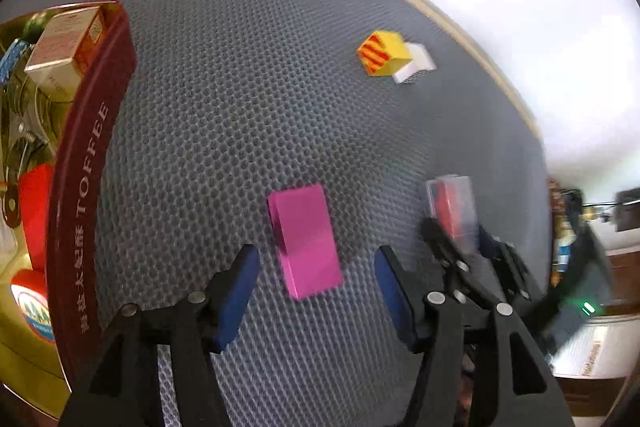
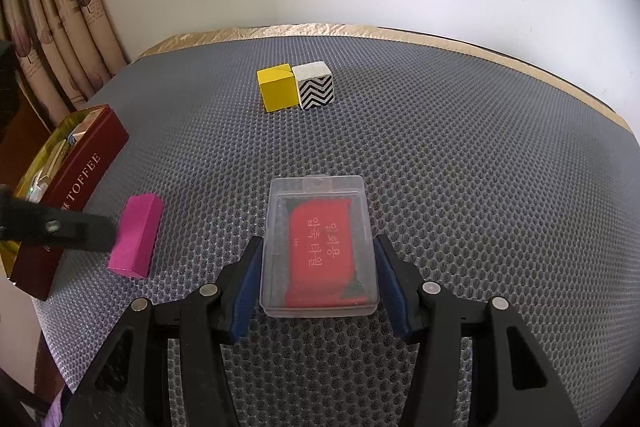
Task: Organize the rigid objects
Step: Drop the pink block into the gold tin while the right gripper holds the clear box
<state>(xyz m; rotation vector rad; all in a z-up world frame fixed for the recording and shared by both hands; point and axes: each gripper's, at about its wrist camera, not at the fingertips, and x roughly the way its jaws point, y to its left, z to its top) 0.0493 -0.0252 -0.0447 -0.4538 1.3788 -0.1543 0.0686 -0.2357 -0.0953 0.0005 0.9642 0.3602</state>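
Observation:
A magenta block point(image 1: 306, 239) lies on the grey mesh mat point(image 1: 240, 107). My left gripper point(image 1: 316, 291) is open, its blue pads either side of the block's near end, not touching. My right gripper point(image 2: 318, 291) is open around a clear plastic case point(image 2: 320, 247) with a red item inside; its pads sit close to the case's sides. The case point(image 1: 452, 211) and right gripper point(image 1: 468, 247) show blurred in the left wrist view. The magenta block point(image 2: 138, 237) shows in the right wrist view, with a left fingertip point(image 2: 80, 231) beside it.
A dark red TOFFEE tin point(image 1: 86, 195) holding several items stands at the left; it also shows in the right wrist view point(image 2: 76, 187). A yellow cube point(image 2: 278, 87) and a white zigzag cube point(image 2: 314, 85) touch at the mat's far side. Curtains hang far left.

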